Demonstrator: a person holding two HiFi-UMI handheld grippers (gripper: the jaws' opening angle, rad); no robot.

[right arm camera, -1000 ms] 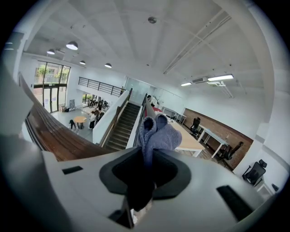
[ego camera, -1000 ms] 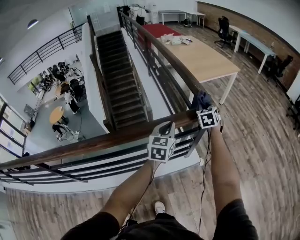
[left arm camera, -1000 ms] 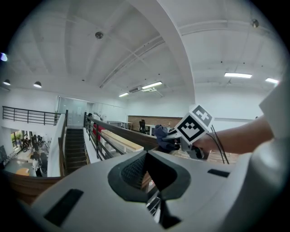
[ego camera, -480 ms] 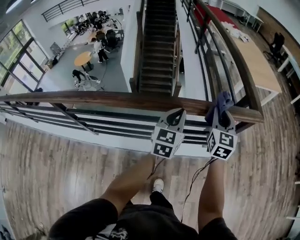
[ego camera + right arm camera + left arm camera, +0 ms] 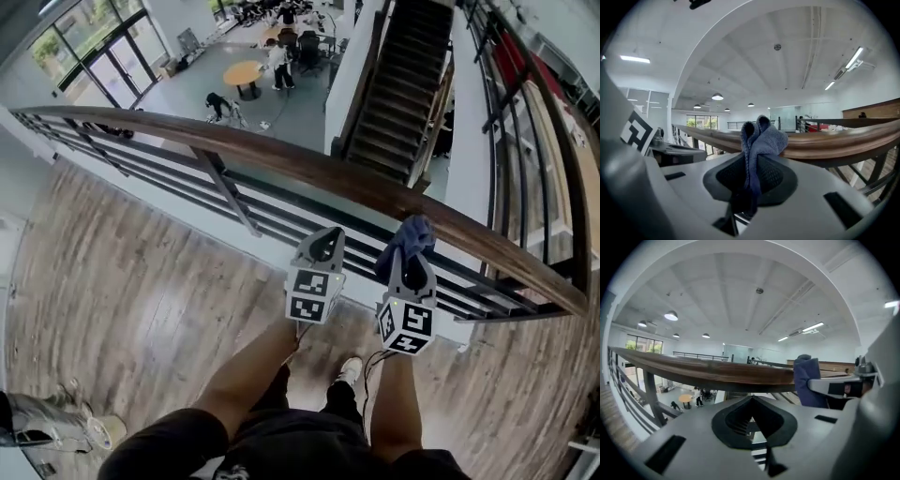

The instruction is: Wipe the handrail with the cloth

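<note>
A: What has moved?
B: Both grippers have shifted left along the handrail, away from its corner.
A: Jaw status?
B: Right gripper: clamped on the cloth, against the handrail. Left gripper: jaws together, empty, just beside it.

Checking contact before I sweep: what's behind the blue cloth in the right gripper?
The brown wooden handrail runs directly behind the blue cloth pinched in the right gripper. The covered rail patch is hidden, so contact is unclear.
</note>
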